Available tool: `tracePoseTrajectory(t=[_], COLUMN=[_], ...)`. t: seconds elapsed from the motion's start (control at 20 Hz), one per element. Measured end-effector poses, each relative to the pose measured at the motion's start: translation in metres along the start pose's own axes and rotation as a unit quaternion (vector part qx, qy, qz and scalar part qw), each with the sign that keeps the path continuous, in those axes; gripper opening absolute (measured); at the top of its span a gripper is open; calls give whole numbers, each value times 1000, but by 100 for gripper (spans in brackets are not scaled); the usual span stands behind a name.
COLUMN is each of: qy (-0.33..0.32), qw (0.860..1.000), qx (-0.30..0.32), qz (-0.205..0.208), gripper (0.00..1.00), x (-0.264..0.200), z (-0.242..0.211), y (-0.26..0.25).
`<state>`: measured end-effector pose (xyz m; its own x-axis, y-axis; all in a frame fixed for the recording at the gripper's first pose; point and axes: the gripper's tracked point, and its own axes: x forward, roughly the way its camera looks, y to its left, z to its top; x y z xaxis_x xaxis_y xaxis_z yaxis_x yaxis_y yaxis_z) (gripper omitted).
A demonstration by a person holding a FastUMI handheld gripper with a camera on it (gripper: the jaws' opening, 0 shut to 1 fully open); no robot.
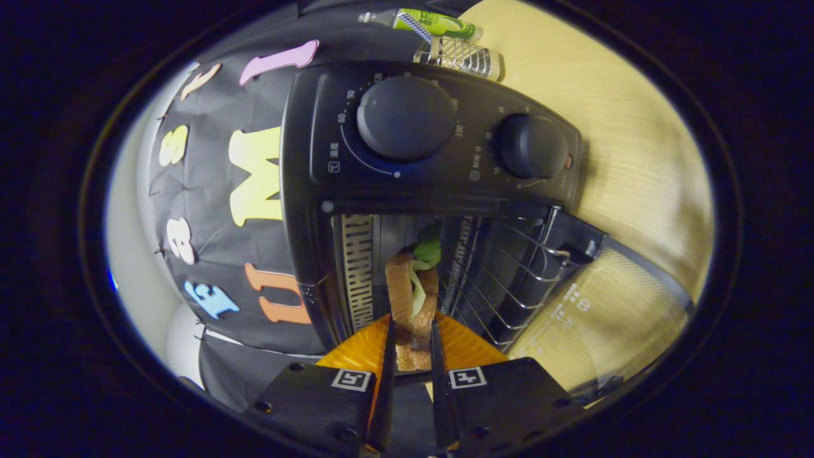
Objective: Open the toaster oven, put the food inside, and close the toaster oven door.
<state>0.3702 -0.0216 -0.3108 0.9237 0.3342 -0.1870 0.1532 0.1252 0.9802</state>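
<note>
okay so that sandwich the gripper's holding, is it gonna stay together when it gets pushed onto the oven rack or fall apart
The sandwich looks soft and layered: bread slices with lettuce poking out, so it may squash or shed filling. The gripper pinches it on edge, so it will probably tip flat once released. The wire rack could snag the loose lettuce.

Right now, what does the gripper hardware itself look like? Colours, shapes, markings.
The gripper has two thin, dark, blade-like fingers running forward, with ribbed translucent orange pieces flaring outward beside them. Each finger sits on a blocky matte-black carriage with visible screw holes, and each carriage carries a square black-and-white fiducial tag on top. No cables visible.
</note>
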Motion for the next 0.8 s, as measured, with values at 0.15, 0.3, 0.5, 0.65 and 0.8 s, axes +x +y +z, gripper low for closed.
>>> tracePoseTrajectory(t=[0.15,0.3,0.5,0.65,0.8], qy=[0,-6,-8,-7,12], qw=[999,997,995,993,986], qx=[-22,-48,-44,-58,-99], qz=[-27,-67,-87,-103,-135], gripper=[31,34,47,73,84], x=[13,18,12,3,-10], z=[-4,-6,-9,-16,-27], y=[-3,-13,-16,-14,-13])
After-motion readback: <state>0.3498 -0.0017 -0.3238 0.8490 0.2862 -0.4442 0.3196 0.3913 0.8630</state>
